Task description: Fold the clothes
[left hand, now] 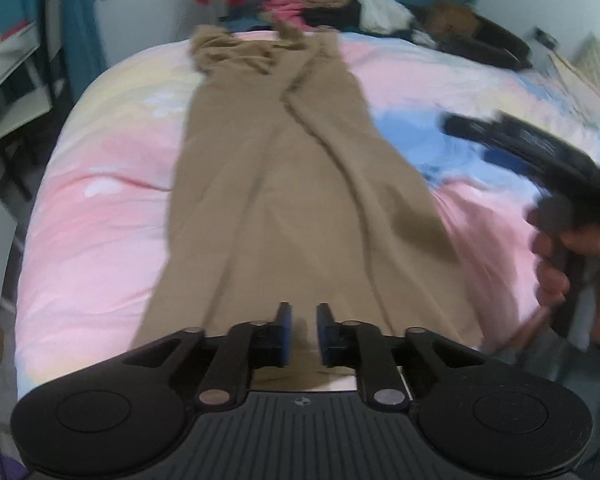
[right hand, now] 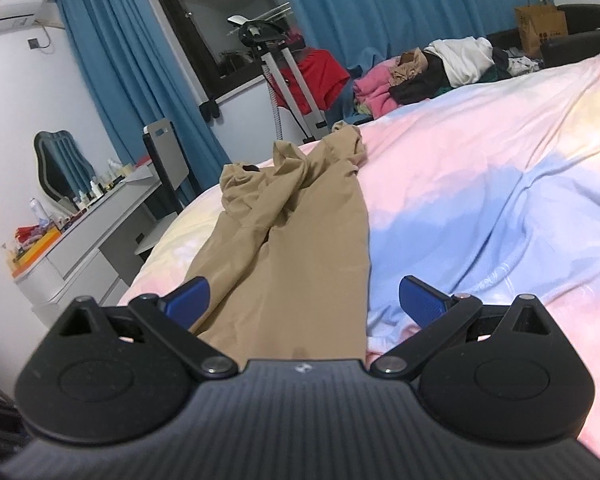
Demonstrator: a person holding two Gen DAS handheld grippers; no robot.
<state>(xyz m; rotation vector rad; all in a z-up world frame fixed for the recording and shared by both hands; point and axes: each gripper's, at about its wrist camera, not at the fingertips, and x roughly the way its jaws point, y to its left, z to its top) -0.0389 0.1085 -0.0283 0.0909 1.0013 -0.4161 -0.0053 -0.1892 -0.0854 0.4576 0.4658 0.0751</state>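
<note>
Trousers [left hand: 284, 184] are laid lengthwise down the pastel bed cover [left hand: 100, 208], near hem at the left gripper [left hand: 303, 330].

Cloth lies between the narrowed left jaws, though whether it is pinched cannot be told; a full bite should be confirmed before the hem is carried toward the waistband. Right gripper [right hand: 304, 300] is seen spread wide and empty above the tan fabric. Only the left view shows the person's hand [left hand: 560, 264]; only the right shows the dressing table [right hand: 100, 216].
</note>
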